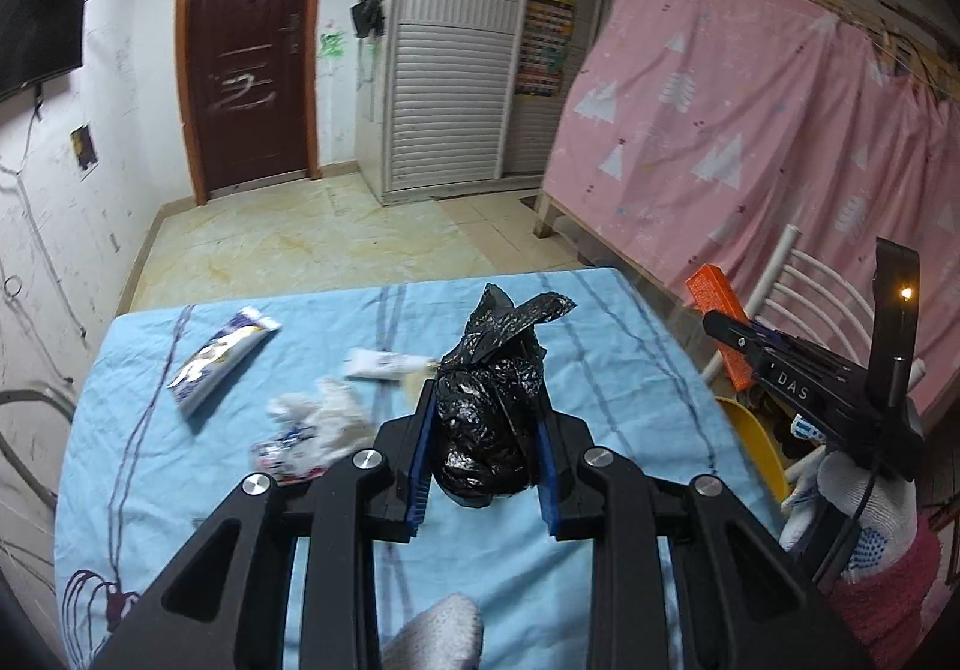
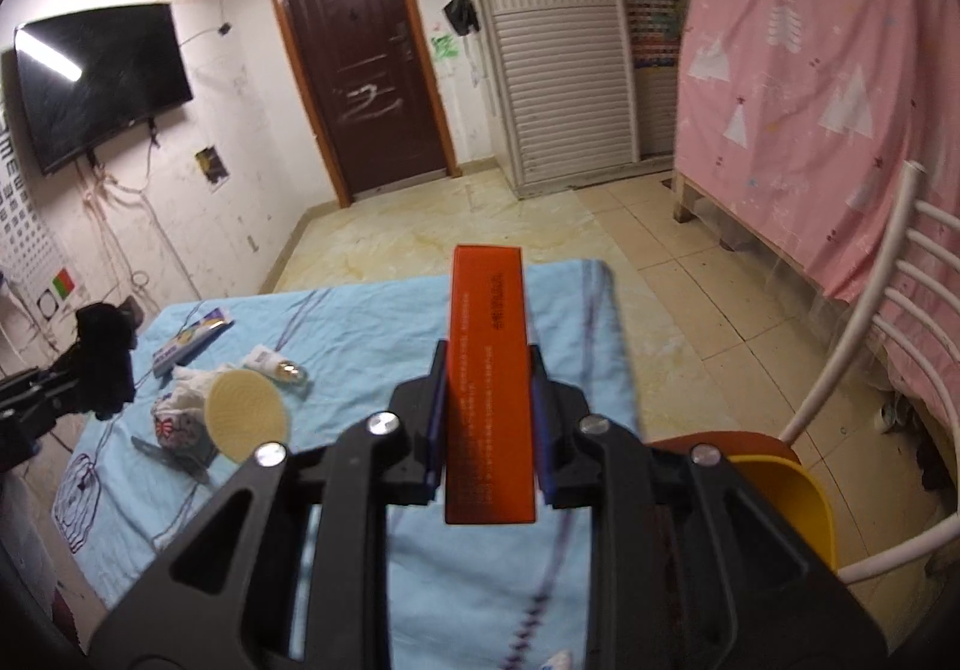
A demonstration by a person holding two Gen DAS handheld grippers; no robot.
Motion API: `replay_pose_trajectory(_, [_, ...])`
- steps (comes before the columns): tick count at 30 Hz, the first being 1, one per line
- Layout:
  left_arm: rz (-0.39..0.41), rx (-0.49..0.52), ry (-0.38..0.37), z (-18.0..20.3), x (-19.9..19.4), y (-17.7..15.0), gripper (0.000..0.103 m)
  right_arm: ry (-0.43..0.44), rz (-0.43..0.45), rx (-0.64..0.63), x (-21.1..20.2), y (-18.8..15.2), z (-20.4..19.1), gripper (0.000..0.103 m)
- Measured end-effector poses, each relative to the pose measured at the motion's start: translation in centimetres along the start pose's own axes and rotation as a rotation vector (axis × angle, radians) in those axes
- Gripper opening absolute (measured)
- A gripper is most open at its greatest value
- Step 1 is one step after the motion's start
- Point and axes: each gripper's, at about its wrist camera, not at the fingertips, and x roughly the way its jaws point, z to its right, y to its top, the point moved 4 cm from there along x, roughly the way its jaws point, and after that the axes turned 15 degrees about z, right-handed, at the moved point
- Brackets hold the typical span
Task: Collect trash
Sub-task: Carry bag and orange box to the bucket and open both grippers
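Observation:
My left gripper (image 1: 483,400) is shut on a crumpled black plastic bag (image 1: 489,418) and holds it above the blue tablecloth (image 1: 210,490). My right gripper (image 2: 487,364) is shut on a long orange box (image 2: 489,388), held above the table's right part; the box also shows in the left wrist view (image 1: 720,328). On the cloth lie a blue-white tube (image 1: 219,361), a small white tube (image 1: 384,364), crumpled white paper (image 1: 324,421) and a printed wrapper (image 1: 282,454). A round beige disc (image 2: 246,418) leans on the trash pile.
A yellow chair seat (image 2: 792,502) with a white metal back (image 2: 882,322) stands right of the table. A pink curtained bed frame (image 2: 810,100) is at the right. A TV (image 2: 96,76) hangs on the left wall. Tiled floor (image 2: 480,226) leads to a brown door (image 2: 360,70).

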Motion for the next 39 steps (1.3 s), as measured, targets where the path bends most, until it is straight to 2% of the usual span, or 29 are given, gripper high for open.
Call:
replay_pose_trajectory(10, [-0.039,0.083,-0.149,10.9,3.8,-0.8,0.019,-0.135,0.004,0.086,-3.4,-2.6,9.7,0.022])
replay_pose_trajectory(17, [-0.058,0.142,-0.233,16.8,6.0,-1.9,0.019,-0.16,-0.033,0.161,-3.8,-5.0,14.2,0.023])
replay_pose_trajectory(19, [-0.059,0.159,-0.263,18.6,6.5,-2.1,0.019,-0.169,-0.03,0.195,-4.0,-5.5,15.3,0.038])
replay_pose_trajectory(20, [-0.06,0.162,-0.271,19.4,6.7,-2.2,0.019,-0.174,-0.025,0.216,-4.1,-5.7,15.9,0.05])
replay_pose_trajectory(21, [-0.061,0.166,-0.283,20.1,7.0,-2.3,0.019,-0.175,-0.022,0.233,-4.1,-5.8,16.4,0.055])
replay_pose_trajectory(28, [-0.071,0.158,-0.361,24.2,8.7,-2.7,0.019,-0.224,0.04,0.316,-5.7,-5.8,19.1,0.058])
replay_pose_trajectory(31, [-0.081,0.152,-0.388,25.5,9.2,-2.9,0.033,-0.236,0.065,0.345,-6.7,-5.7,20.0,0.061])
replay_pose_trajectory(32, [-0.086,0.152,-0.384,25.8,9.5,-3.1,0.045,-0.237,0.068,0.346,-6.8,-5.7,19.9,0.062])
replay_pose_trajectory(33, [-0.087,0.152,-0.386,25.9,9.5,-3.2,0.048,-0.238,0.07,0.347,-7.0,-5.7,19.8,0.063])
replay_pose_trajectory(39, [-0.095,0.146,-0.373,24.6,9.2,-3.4,0.051,-0.213,0.073,0.337,-7.2,-5.3,18.4,0.068])
